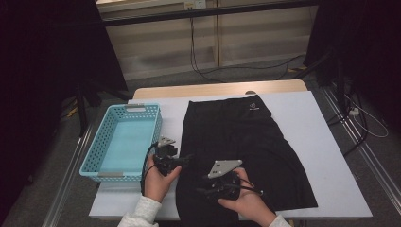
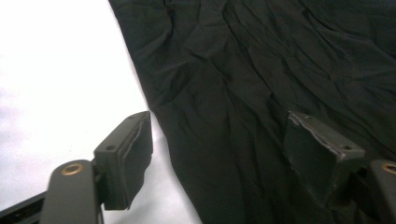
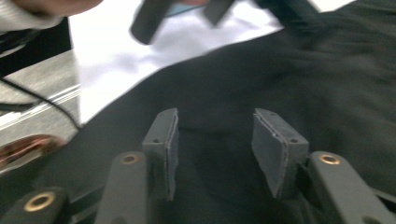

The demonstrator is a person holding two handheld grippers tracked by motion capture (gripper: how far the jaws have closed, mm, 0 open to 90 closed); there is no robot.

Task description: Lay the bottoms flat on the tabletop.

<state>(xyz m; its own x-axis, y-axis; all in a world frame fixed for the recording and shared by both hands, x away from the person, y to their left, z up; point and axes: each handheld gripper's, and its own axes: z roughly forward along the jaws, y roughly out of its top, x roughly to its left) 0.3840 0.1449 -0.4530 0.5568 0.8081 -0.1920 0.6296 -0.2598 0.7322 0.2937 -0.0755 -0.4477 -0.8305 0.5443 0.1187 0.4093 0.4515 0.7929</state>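
On table: one skirt point(image 1: 246, 146), one basket point(image 1: 124, 142), two grippers.

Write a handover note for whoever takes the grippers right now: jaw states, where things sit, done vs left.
Left gripper: jaws open, straddling the left edge of the black skirt near its hem, nothing gripped.
Right gripper: jaws open, low over the skirt's near end, nothing gripped.
The skirt lies spread flat on the white table, waistband at the far end.
The light blue basket stands left of the skirt with nothing in it.
Done: skirt laid out, no fold yet.
Left, likely: grip the hem, fold, then put it in the basket.
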